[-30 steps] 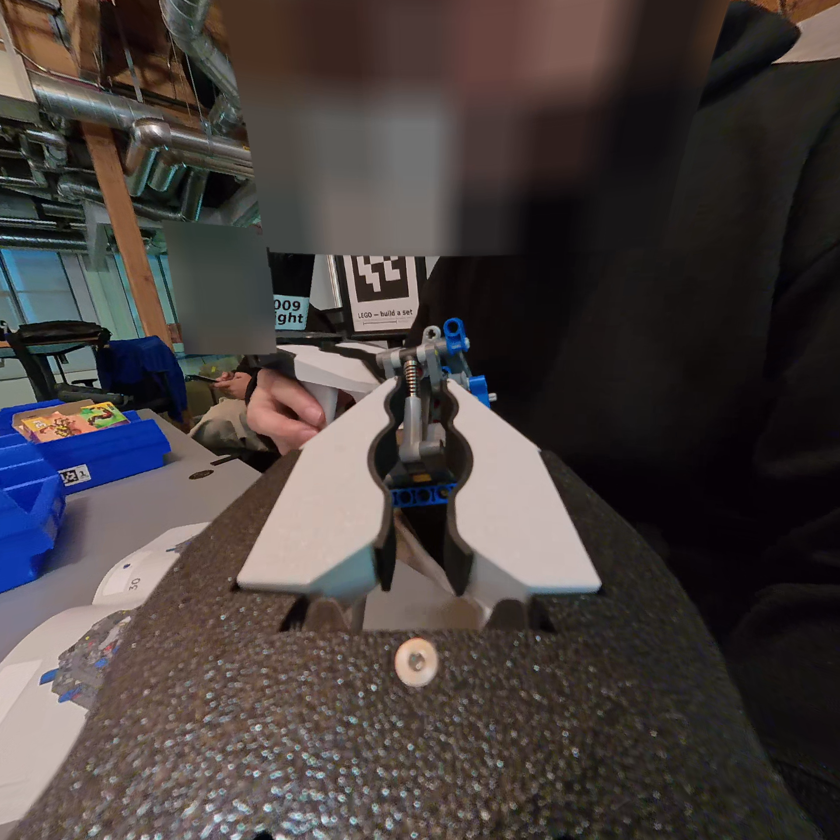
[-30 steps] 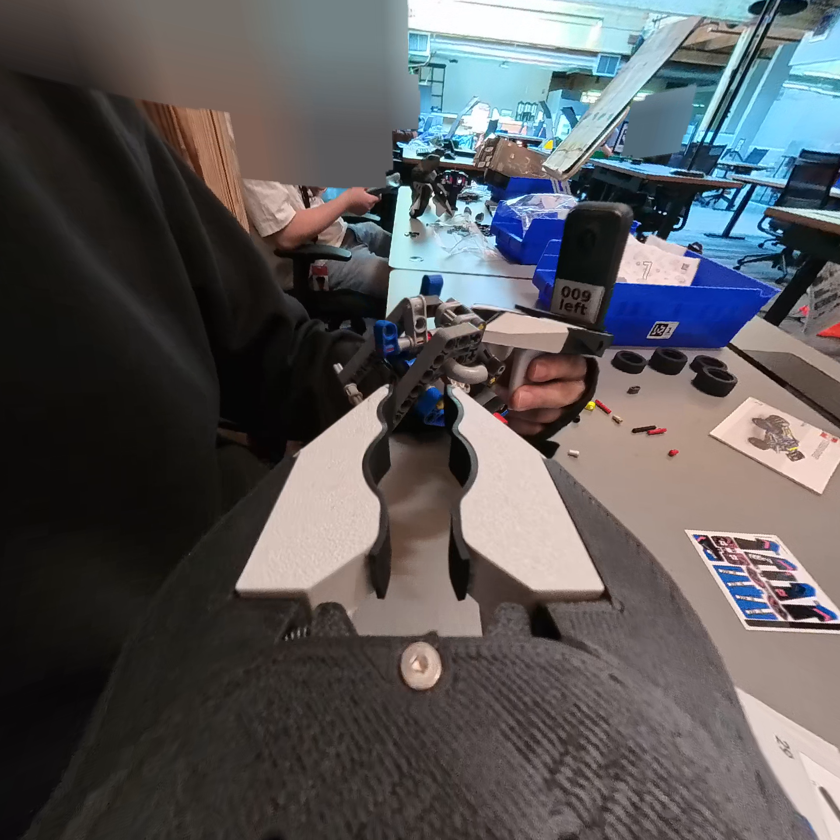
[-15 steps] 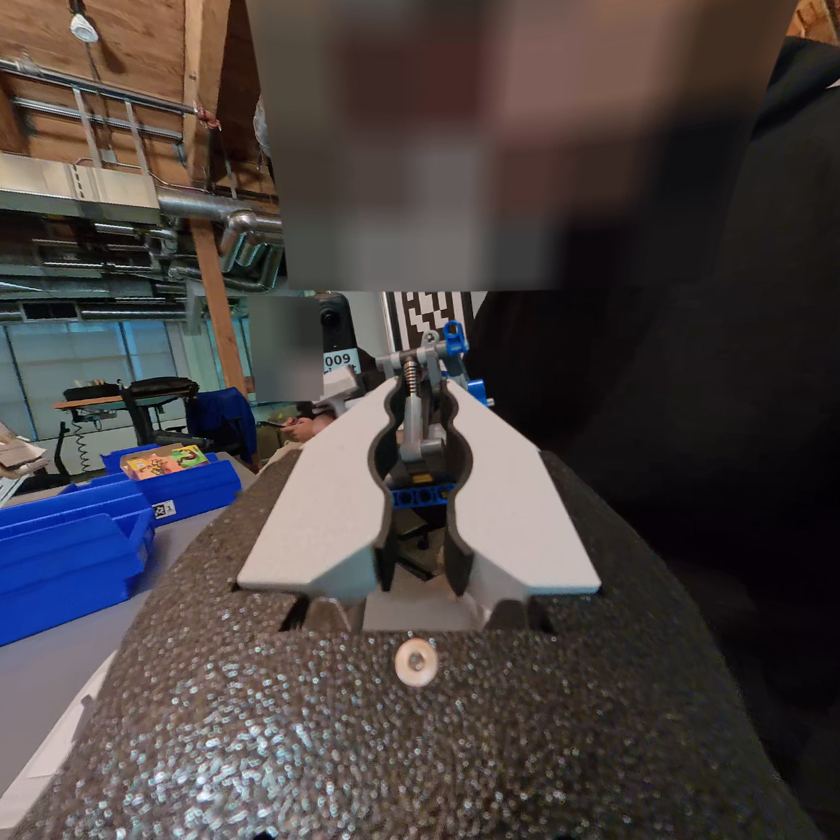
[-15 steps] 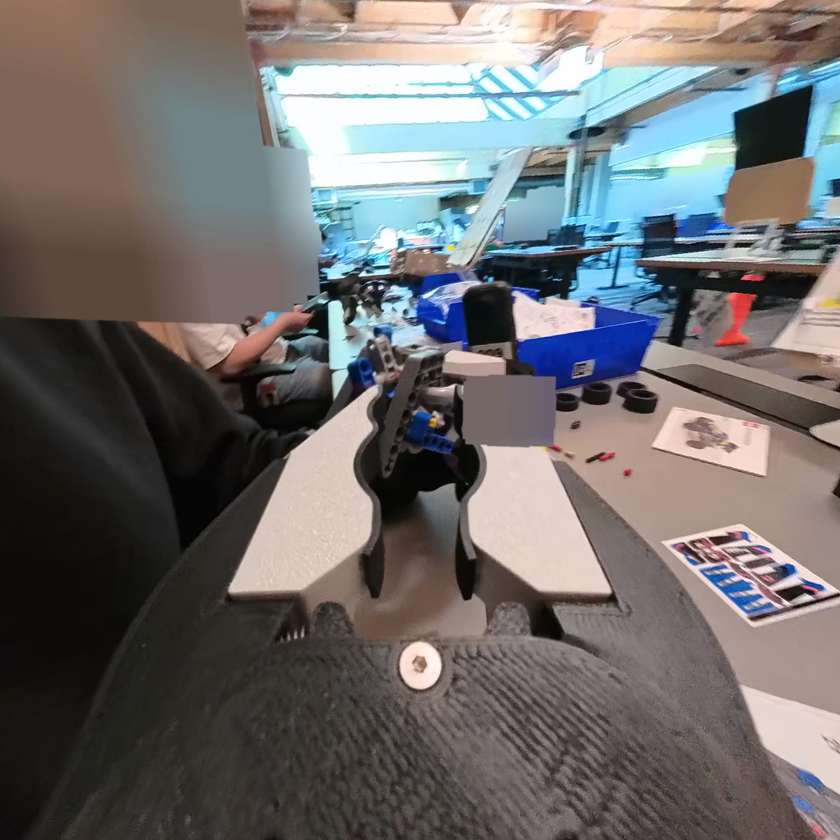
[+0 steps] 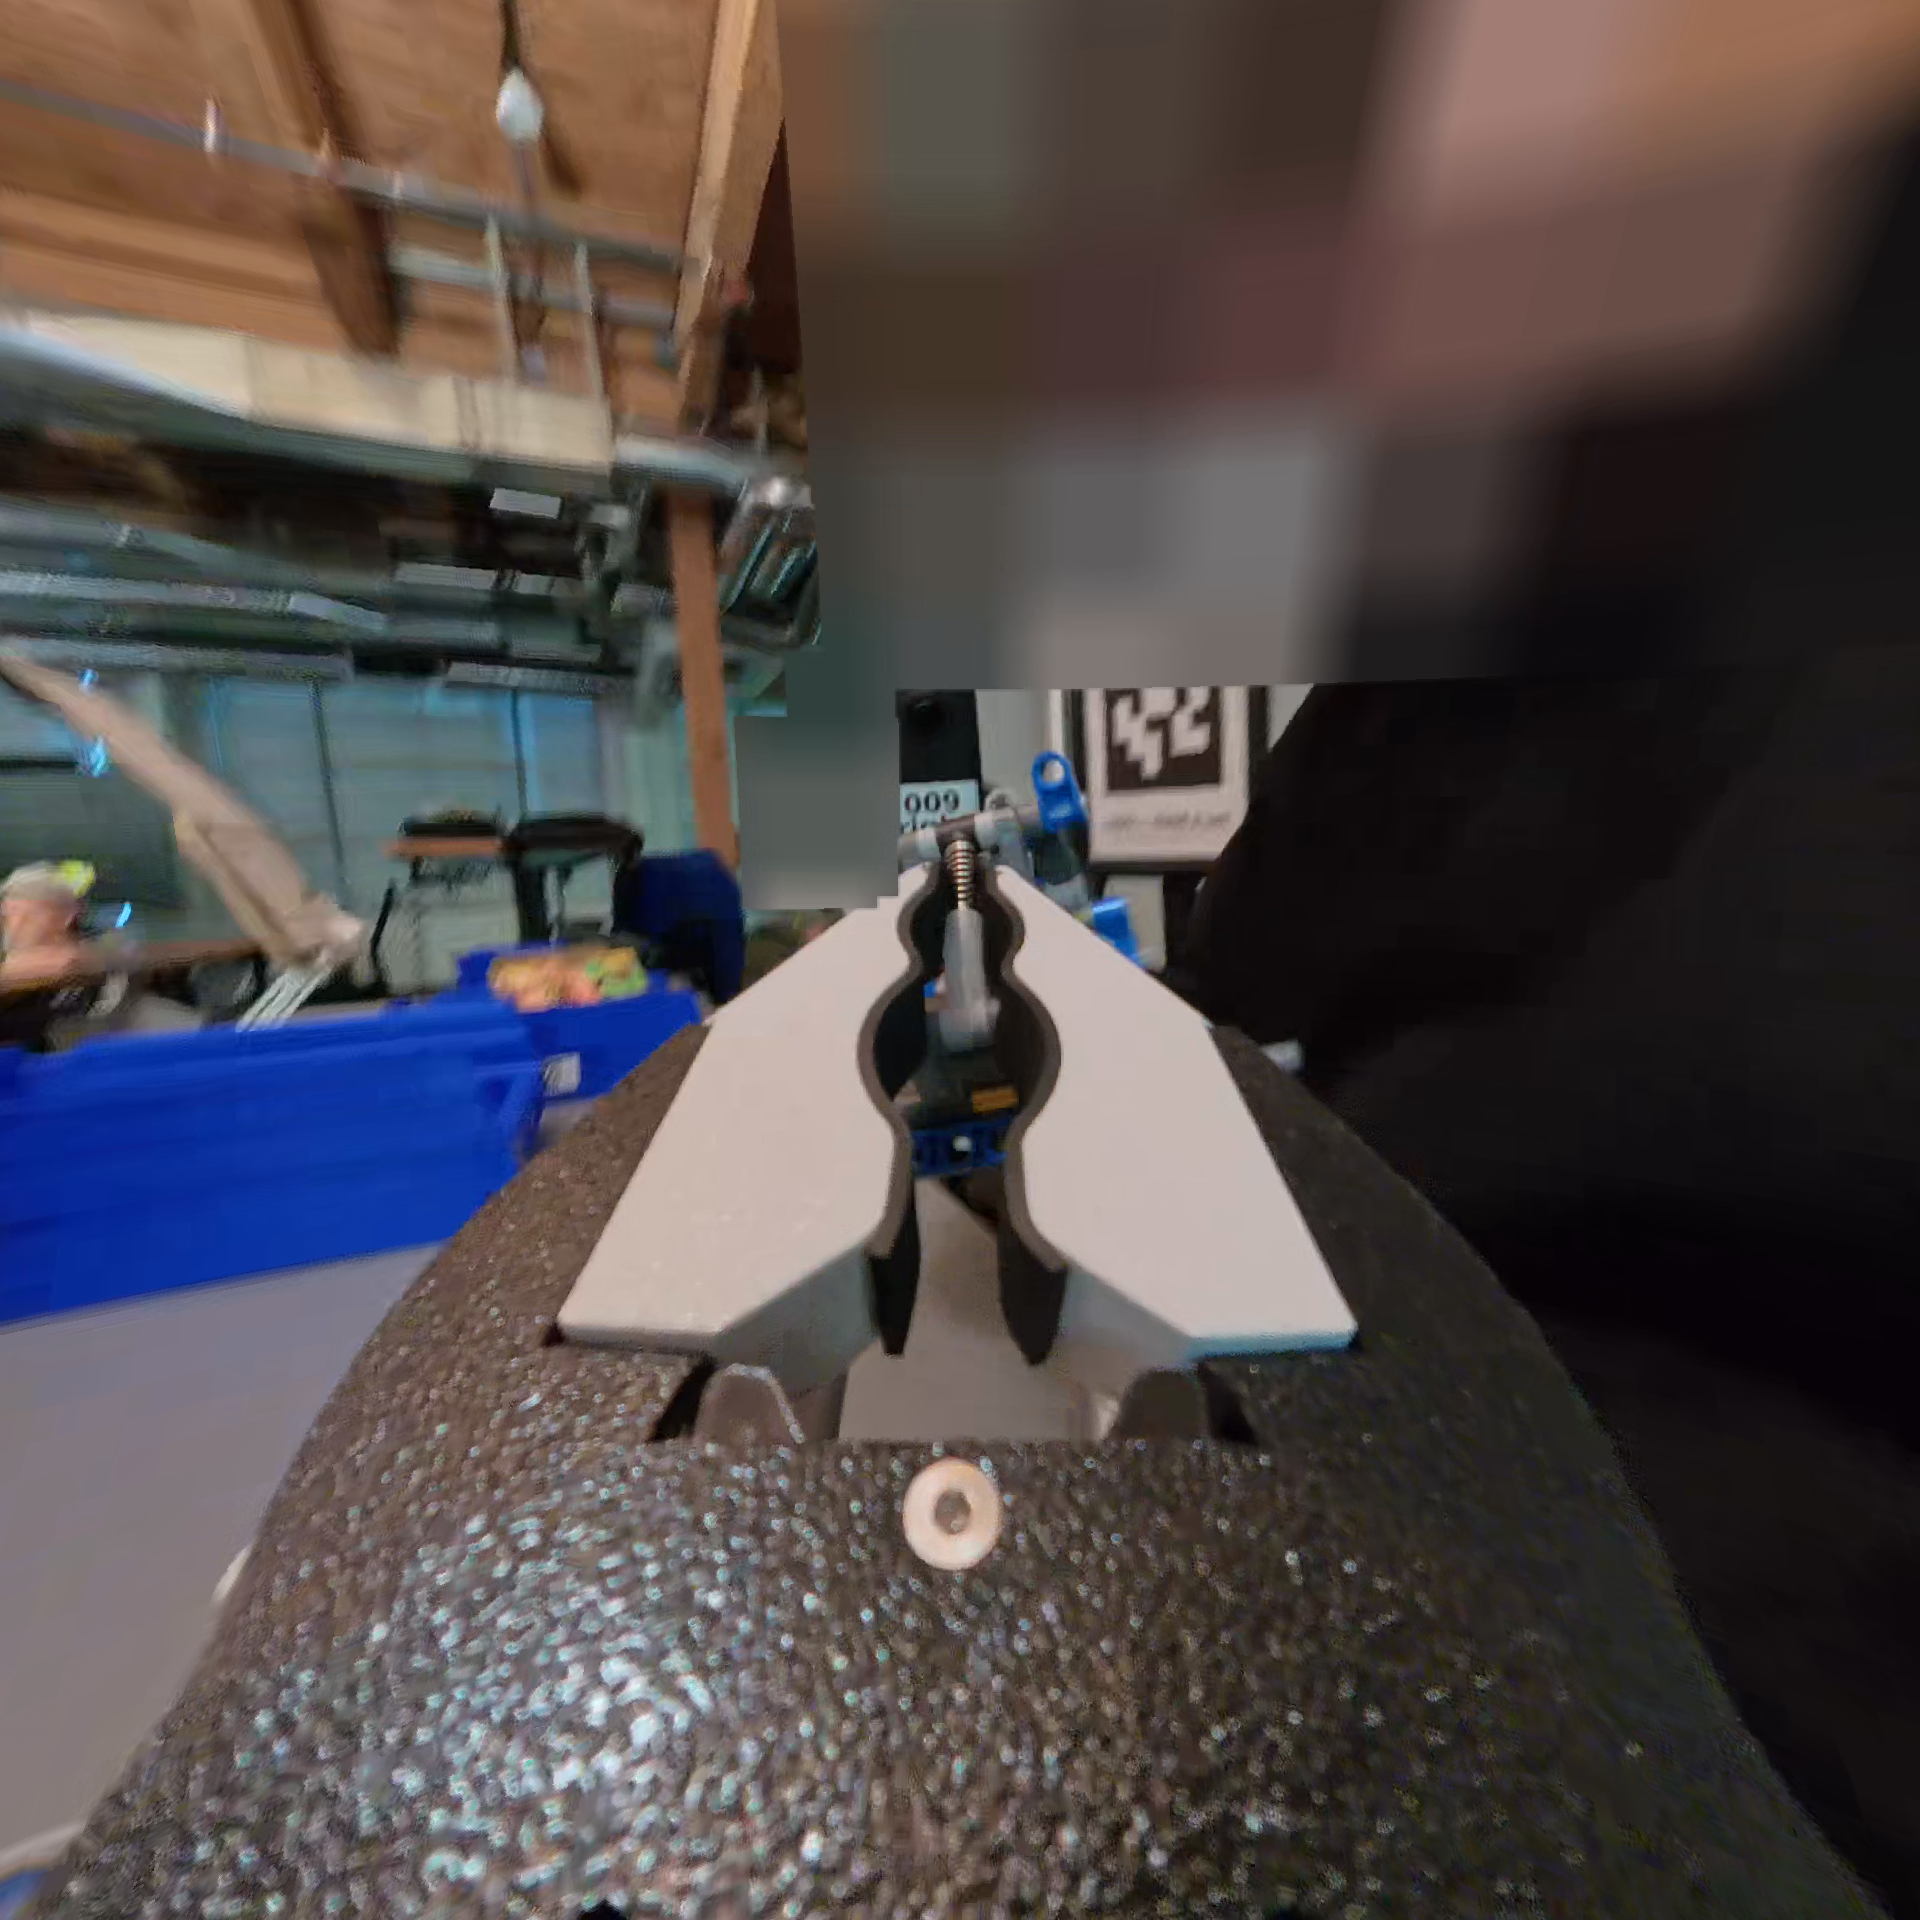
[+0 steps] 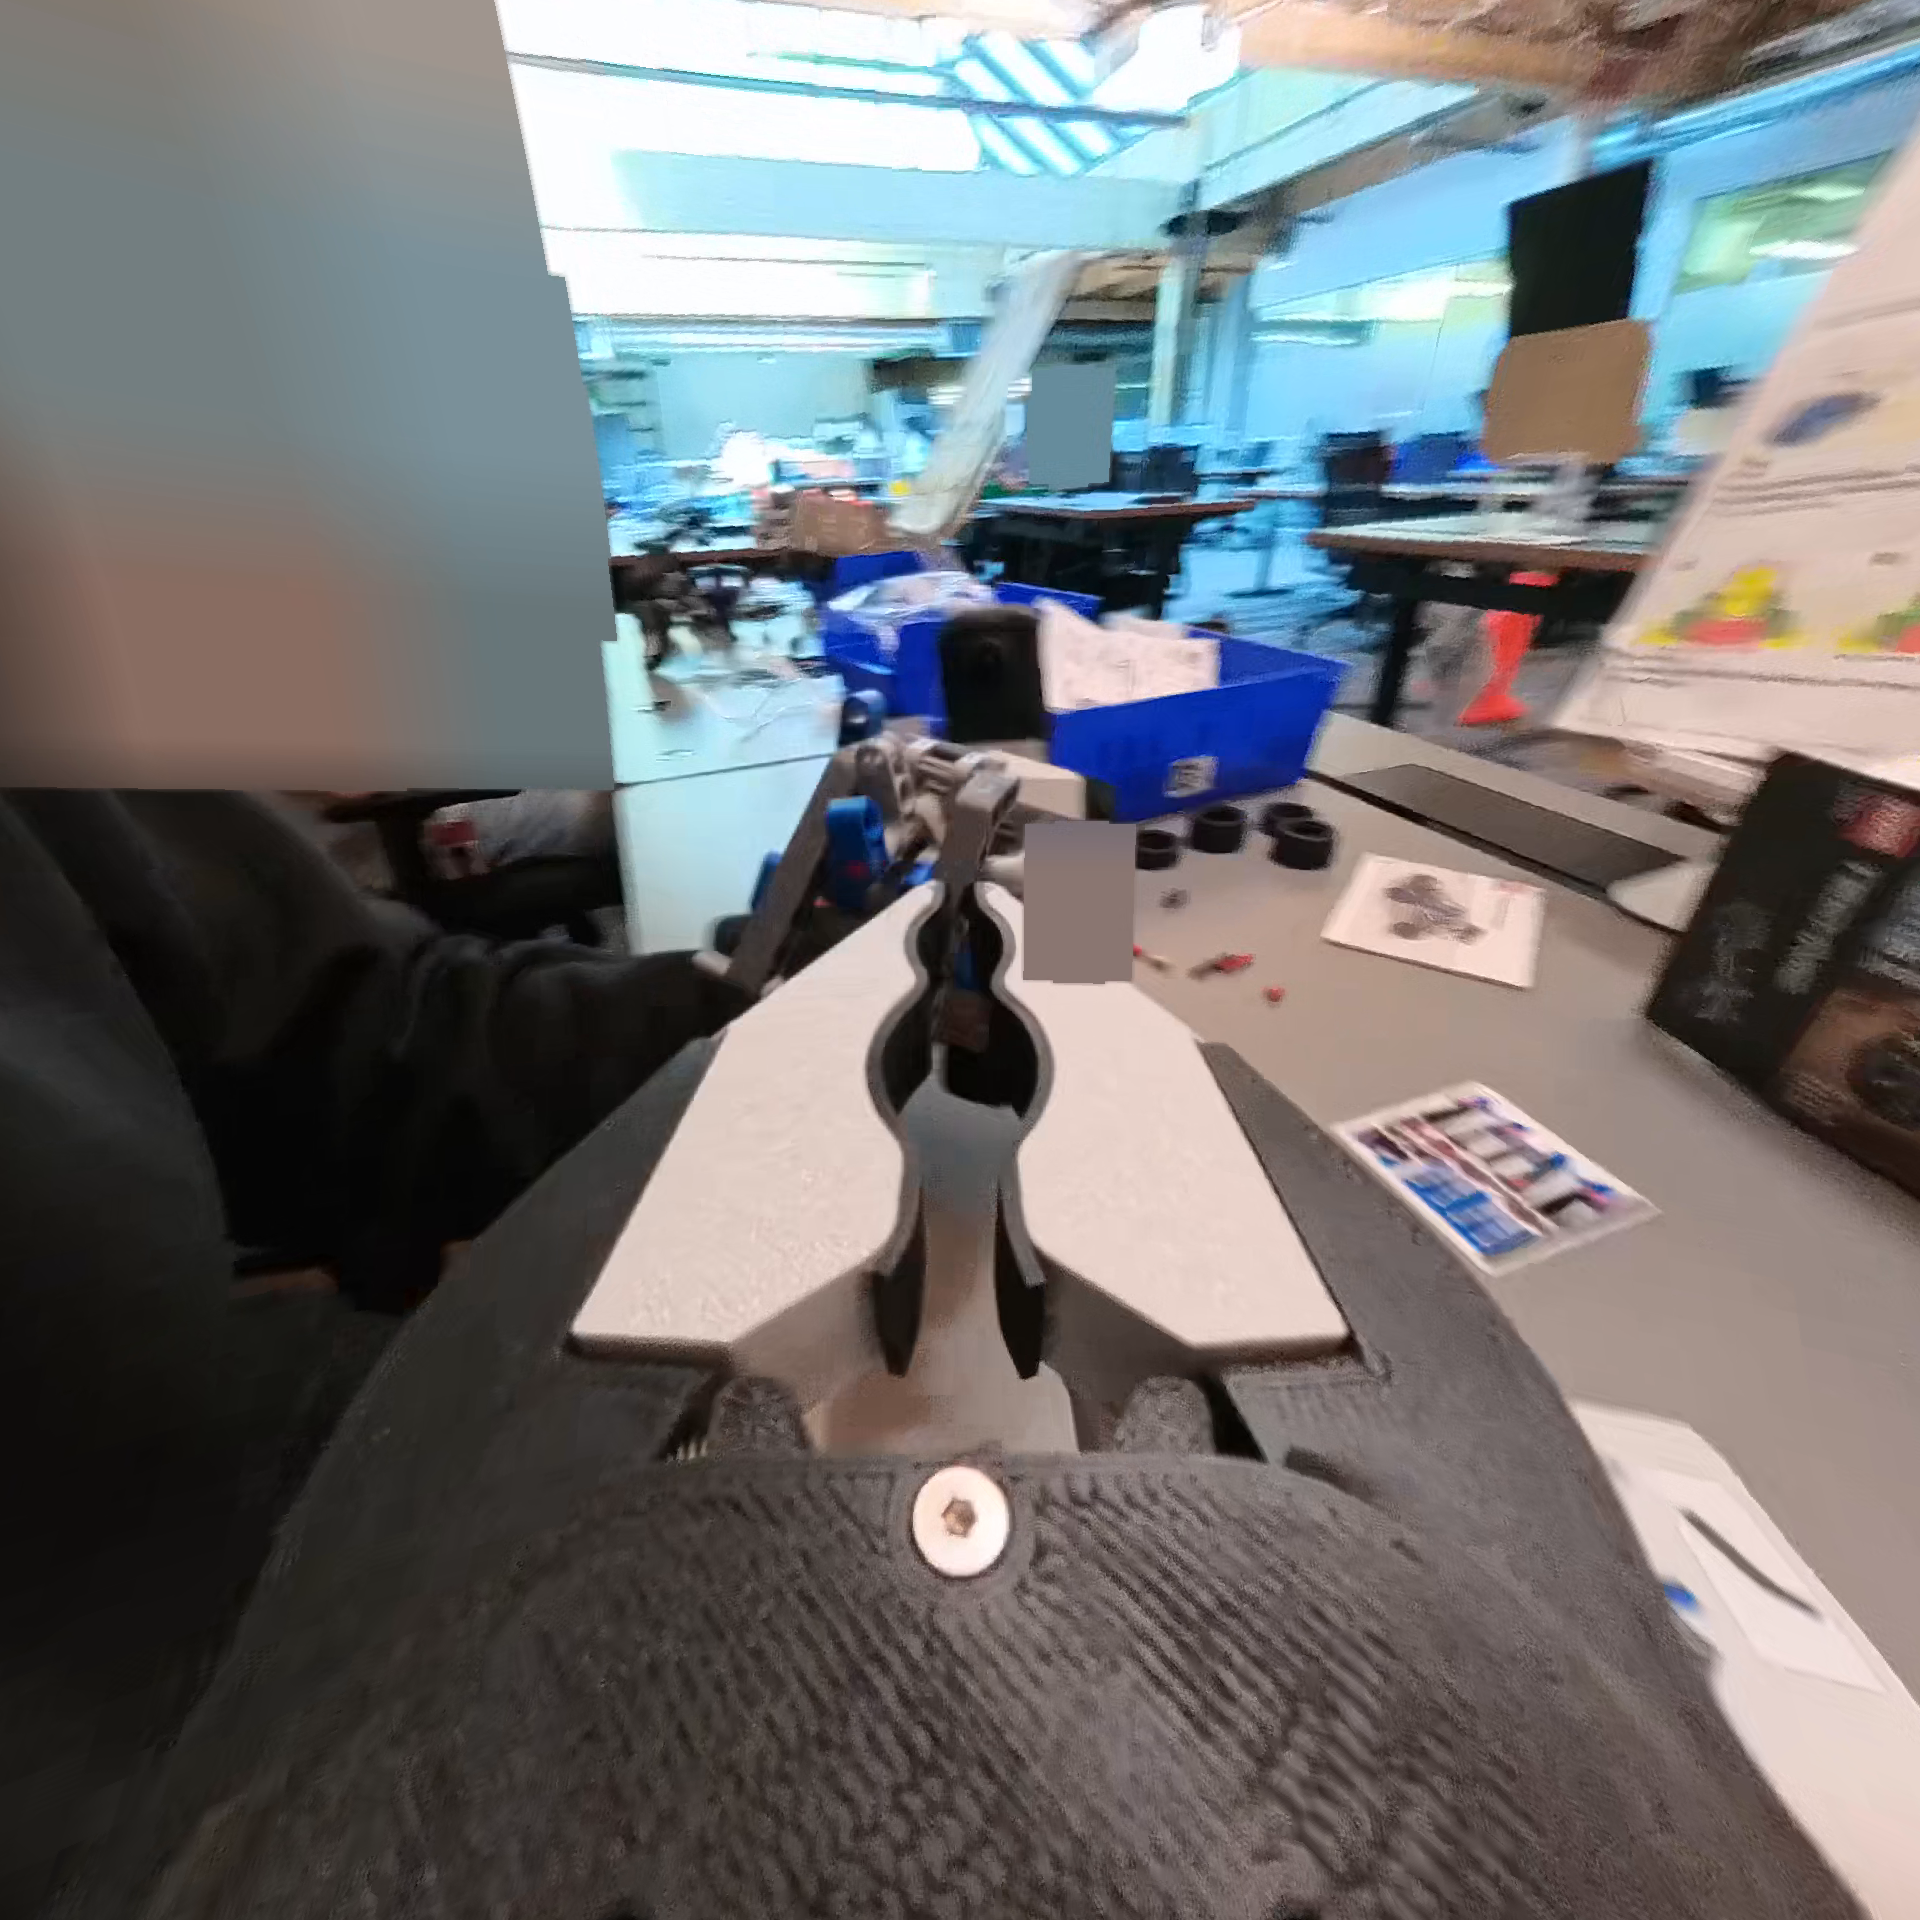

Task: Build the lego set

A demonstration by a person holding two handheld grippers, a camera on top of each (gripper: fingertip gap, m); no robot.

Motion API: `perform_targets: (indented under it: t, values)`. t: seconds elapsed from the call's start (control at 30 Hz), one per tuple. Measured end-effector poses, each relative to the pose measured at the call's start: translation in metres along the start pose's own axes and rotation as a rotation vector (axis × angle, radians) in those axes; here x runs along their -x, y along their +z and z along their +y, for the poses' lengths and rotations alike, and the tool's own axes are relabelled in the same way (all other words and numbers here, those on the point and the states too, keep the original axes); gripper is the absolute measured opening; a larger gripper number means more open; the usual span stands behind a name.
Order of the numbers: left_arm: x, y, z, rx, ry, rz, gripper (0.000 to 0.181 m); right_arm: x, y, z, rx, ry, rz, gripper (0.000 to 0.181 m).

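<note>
We hold the Lego assembly (image 5: 966, 997) up off the worktop (image 6: 1455, 1049), close in front of a dark sleeve (image 6: 436, 1039). Our left claw (image 5: 964, 904) is clamped on it: a light grey shock absorber with a metal spring (image 5: 962, 871) stands upright between the fingers (image 5: 810, 1091), and below it a black block and a blue beam (image 5: 956, 1151) sit in the wider hollow of the jaws. A blue connector (image 5: 1056, 790) sticks up past the fingertips.

Our right claw (image 6: 961, 914) grips the same assembly from the other side. Its tips are pinched on a grey angled beam (image 6: 977, 831), with blue pieces showing in the gap behind. A longer grey beam (image 6: 790, 904) of the build slants down to the left of the fingers. The left claw's black camera housing (image 6: 987, 675) shows just beyond the build.

On the grey worktop to the right lie black tyres (image 6: 1226, 831), a few small red pins (image 6: 1216, 966), a small leaflet (image 6: 1434, 914), a sticker sheet (image 6: 1496, 1184) and a dark box (image 6: 1808, 987) standing on edge. A blue bin (image 6: 1184, 727) with papers sits behind the tyres. In the left wrist view, more blue bins (image 5: 249, 1132) line the far side of the worktop.
</note>
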State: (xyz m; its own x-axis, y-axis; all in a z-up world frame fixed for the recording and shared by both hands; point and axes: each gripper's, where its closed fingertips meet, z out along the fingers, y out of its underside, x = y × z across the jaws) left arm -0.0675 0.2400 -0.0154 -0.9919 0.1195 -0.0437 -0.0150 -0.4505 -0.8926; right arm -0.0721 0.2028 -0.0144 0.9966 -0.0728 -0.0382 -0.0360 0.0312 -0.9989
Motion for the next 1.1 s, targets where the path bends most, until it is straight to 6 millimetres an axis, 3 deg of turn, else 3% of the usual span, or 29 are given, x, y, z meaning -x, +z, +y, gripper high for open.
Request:
perform_targets:
  t: [0.03,0.1,0.17,0.27,0.37,0.6,0.9,1.0,1.1]
  values:
    - [-0.001,-0.001,0.005,0.054,0.009,0.000,0.003,-0.012,0.001,0.009,0.005,0.035,0.026,0.002]
    - [-0.005,-0.001,0.011,0.104,0.067,-0.007,0.003,-0.013,-0.003,0.018,0.006,0.131,-0.073,0.000]
    - [-0.007,-0.001,0.011,0.107,0.064,0.004,0.003,-0.018,-0.008,0.024,0.016,0.109,-0.088,0.000]
    - [-0.009,0.000,0.008,0.091,0.078,0.017,0.003,-0.013,-0.011,0.035,0.080,0.066,-0.142,0.023]
    - [-0.011,0.002,0.009,0.092,0.092,0.033,0.003,-0.003,-0.013,0.041,0.144,0.008,-0.182,0.021]
    - [-0.016,0.005,0.012,0.111,0.105,0.054,0.003,-0.001,-0.001,0.049,0.223,-0.173,-0.091,0.009]
    - [-0.015,0.004,-0.006,0.023,0.142,0.026,0.003,-0.008,0.005,0.027,0.134,-0.355,0.061,0.006]
    - [-0.012,0.006,-0.021,-0.016,0.202,-0.032,0.000,-0.012,0.005,0.023,0.087,-0.387,0.101,0.006]
    - [-0.019,0.011,-0.028,0.041,0.265,-0.044,0.000,-0.016,0.005,0.019,0.048,-0.439,0.150,0.006]
